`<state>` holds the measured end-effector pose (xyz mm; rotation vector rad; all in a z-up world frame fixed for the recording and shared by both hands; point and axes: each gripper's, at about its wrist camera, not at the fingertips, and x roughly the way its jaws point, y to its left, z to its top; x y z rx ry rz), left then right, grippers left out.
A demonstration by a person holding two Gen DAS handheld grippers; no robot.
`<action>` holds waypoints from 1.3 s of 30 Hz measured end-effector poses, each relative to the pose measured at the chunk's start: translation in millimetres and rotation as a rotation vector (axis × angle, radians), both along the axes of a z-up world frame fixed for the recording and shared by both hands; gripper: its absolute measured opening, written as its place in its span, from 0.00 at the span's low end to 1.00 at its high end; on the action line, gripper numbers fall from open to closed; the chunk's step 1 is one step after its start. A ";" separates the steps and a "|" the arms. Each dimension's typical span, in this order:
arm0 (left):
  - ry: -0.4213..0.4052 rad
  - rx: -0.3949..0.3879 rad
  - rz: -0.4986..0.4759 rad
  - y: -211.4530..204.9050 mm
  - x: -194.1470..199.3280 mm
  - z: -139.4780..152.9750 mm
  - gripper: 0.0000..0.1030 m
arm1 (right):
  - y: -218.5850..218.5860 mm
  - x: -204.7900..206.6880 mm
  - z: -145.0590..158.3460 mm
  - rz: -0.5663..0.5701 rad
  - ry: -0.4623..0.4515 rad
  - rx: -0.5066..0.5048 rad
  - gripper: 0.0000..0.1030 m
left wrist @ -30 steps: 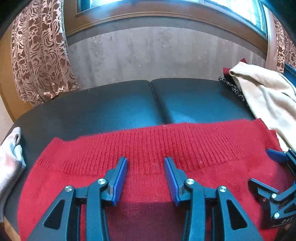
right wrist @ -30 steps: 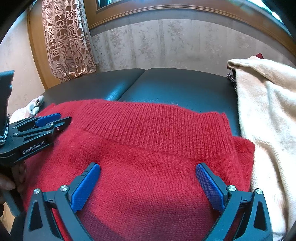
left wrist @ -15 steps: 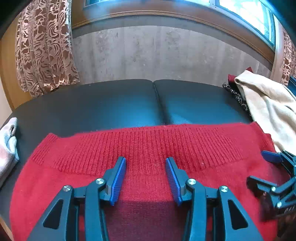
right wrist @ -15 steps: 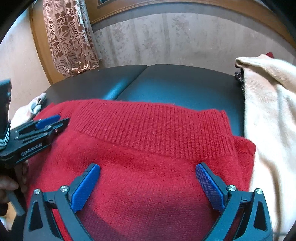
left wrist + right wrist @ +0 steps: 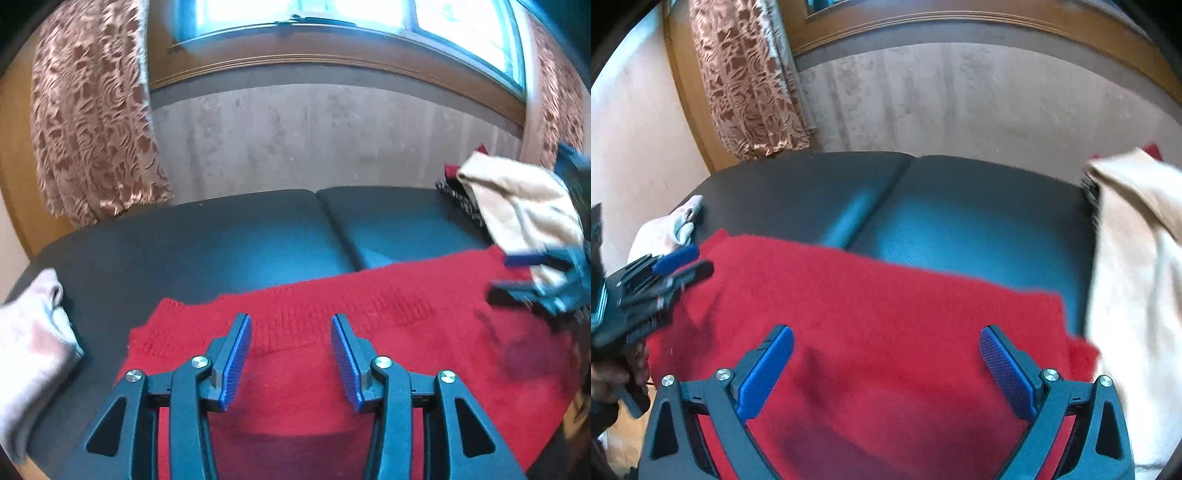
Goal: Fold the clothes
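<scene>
The red sweater (image 5: 871,332) lies spread on the dark bench (image 5: 960,221), with the left gripper (image 5: 291,358) half open and the right gripper (image 5: 886,369) wide, both empty, so fingers (image 5: 1004,369) may pinch several layers and drag it against the cream garment (image 5: 1137,277).

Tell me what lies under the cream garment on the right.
Under the cream garment, a black-and-white patterned fabric and a bit of dark red cloth peek out at its far edge. The rest is covered, so what those pieces are cannot be seen.
</scene>
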<state>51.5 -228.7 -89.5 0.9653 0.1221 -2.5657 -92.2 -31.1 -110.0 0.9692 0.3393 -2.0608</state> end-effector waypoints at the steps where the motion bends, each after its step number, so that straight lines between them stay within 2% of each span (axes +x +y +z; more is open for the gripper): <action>1: -0.013 -0.012 -0.005 -0.6 -0.9 -4.5 0.44 | -2.2 -4.7 -5.1 -0.016 0.006 0.019 0.73; 2: -0.024 -0.014 -0.003 -2.4 -1.4 -9.1 0.44 | -4.4 -9.4 -10.2 -0.032 0.011 0.037 0.58; 3: -0.027 0.008 0.013 -7.4 -0.8 -14.0 0.44 | -6.5 -14.1 -15.3 -0.048 0.017 0.056 0.59; 4: -0.029 0.029 0.029 -12.3 -0.1 -18.8 0.48 | -8.7 -18.8 -20.4 -0.064 0.023 0.074 0.69; 5: -0.032 0.051 0.044 -17.2 0.5 -23.7 0.48 | -10.9 -23.5 -25.5 -0.080 0.029 0.093 0.87; 7: -0.038 0.093 0.076 -27.0 1.8 -33.4 0.48 | -8.5 -33.8 -33.2 -0.116 0.011 0.095 0.95; 8: -0.041 0.101 0.087 -29.4 2.0 -36.8 0.48 | -1.7 -36.2 -33.0 -0.123 -0.013 0.065 0.95; 11: -0.063 0.050 0.075 -20.0 -2.0 -32.0 0.47 | 4.7 -31.5 -31.6 -0.100 -0.016 0.040 0.96; 14: -0.005 0.150 0.026 -20.6 -5.8 -15.0 0.47 | 9.2 -34.3 -24.2 -0.085 -0.074 0.013 0.98; 16: 0.028 0.173 -0.017 -18.2 -13.7 -6.3 0.48 | 8.7 -34.5 -17.6 -0.084 -0.095 0.001 0.98; 18: -0.001 0.148 -0.039 -16.6 -29.3 -5.5 0.49 | 1.6 -33.8 -15.4 -0.067 -0.102 -0.006 0.98; 20: -0.075 0.143 -0.062 -16.1 -47.4 -14.8 0.50 | -7.9 -31.9 -16.7 -0.046 -0.100 0.007 0.97; 21: -0.100 0.141 -0.073 -15.8 -53.8 -19.1 0.51 | -13.2 -29.1 -20.3 -0.039 -0.089 0.039 0.96; 22: -0.095 0.134 -0.082 -15.4 -55.3 -20.9 0.51 | -18.2 -26.7 -22.7 -0.031 -0.078 0.063 0.87; 24: -0.085 0.142 -0.102 -14.8 -53.5 -21.6 0.44 | -23.6 -20.8 -21.0 -0.018 -0.042 0.083 0.76; 25: -0.076 0.155 -0.106 -15.3 -51.1 -20.3 0.30 | -23.7 -19.0 -18.7 -0.017 -0.032 0.090 0.65; 26: -0.059 0.170 -0.092 -17.3 -48.0 -16.7 0.09 | -24.0 -17.5 -15.6 -0.015 -0.023 0.095 0.49; 27: -0.041 0.186 -0.078 -19.4 -44.8 -13.1 0.05 | -25.6 -16.5 -12.4 -0.013 -0.011 0.101 0.42; 29: 0.000 0.192 -0.058 -19.3 -40.1 -4.5 0.05 | -29.7 -16.2 -5.3 -0.011 0.015 0.110 0.17; 30: 0.024 0.185 -0.049 -18.2 -38.3 0.8 0.05 | -29.5 -17.1 -0.8 -0.012 0.025 0.107 0.12; 34: 0.078 0.169 -0.004 -22.2 -44.4 9.6 0.04 | -32.3 -31.8 8.9 -0.057 0.033 0.075 0.09; 36: 0.028 0.179 0.034 -28.3 -56.0 -4.8 0.04 | -36.1 -39.8 -4.8 -0.086 0.019 0.090 0.07; 38: -0.038 0.233 0.032 -32.8 -66.7 -28.7 0.07 | -37.1 -46.2 -20.0 -0.118 0.017 0.082 0.06; 39: -0.021 0.236 0.035 -33.6 -66.3 -31.7 0.07 | -34.4 -48.4 -25.0 -0.130 0.025 0.054 0.06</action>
